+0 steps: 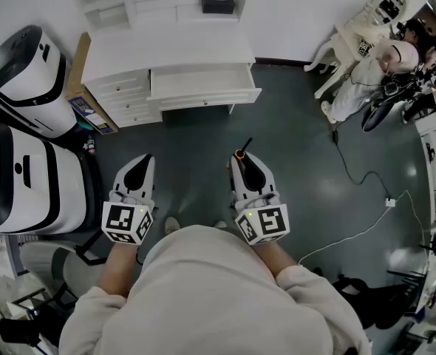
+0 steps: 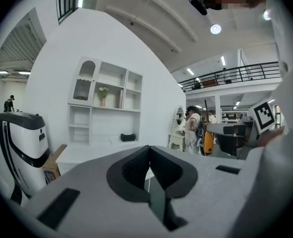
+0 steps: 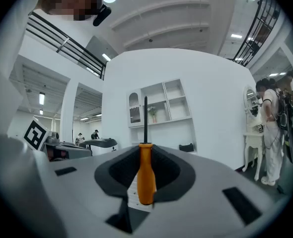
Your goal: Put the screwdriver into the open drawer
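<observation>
Two tools are out in front of the person, but only the right hand-held gripper point(image 3: 145, 168) has anything in it. Its jaws are clamped on the orange handle of the screwdriver point(image 3: 146, 180), and the dark shaft pokes out past the jaw tips. The left hand-held gripper point(image 2: 149, 168) has its jaws together with nothing between them, so it looks like it's just along for the ride.

Step-wise this reads as the carry: the pick-up is done, the drop-off isn't. The open drawer point(image 1: 203, 82) sits well ahead of the right hand-held gripper and a bit over toward the left one, pulled out of the white bench point(image 1: 166, 50), with a stretch of dark floor point(image 1: 203, 135) between them. Next move would probably be walking or reaching forward until the jaw tips are over the drawer, then letting go, ideally low so the screwdriver doesn't bounce out.

View differences: the head view is the only one that shows the drawer standing open and the gap left to cover. The right gripper view is where the grip on the handle shows properly, but the gripper's own body blocks the drawer there.
</observation>
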The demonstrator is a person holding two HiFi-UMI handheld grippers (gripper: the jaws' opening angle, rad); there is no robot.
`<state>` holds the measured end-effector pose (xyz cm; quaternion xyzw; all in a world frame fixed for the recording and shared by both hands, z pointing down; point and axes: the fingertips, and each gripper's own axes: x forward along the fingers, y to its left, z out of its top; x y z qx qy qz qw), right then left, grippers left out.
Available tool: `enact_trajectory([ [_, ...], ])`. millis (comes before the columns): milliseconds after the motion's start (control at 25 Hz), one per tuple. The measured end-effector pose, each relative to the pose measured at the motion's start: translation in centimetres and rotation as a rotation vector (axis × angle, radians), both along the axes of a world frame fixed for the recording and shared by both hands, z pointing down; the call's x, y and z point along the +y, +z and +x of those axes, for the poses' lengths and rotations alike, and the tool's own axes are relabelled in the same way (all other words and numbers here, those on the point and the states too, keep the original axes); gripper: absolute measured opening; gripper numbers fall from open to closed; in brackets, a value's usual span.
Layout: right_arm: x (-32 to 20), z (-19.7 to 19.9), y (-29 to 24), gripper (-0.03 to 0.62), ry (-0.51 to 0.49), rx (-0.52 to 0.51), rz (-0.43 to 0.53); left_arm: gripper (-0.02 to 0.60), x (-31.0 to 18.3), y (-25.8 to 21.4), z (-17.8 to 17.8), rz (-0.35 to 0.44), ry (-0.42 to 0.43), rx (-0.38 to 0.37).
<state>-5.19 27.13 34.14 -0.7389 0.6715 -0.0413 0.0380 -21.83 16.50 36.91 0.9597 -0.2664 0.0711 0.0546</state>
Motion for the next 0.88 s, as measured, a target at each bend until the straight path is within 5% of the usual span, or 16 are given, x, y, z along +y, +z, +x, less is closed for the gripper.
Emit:
enact_trajectory([
  [880, -0.6, 1.9, 0.6, 0.077, -0.021, -0.009, 0.005, 0.005, 0.0, 0.8, 1.1, -0.008, -0.023, -0.026],
])
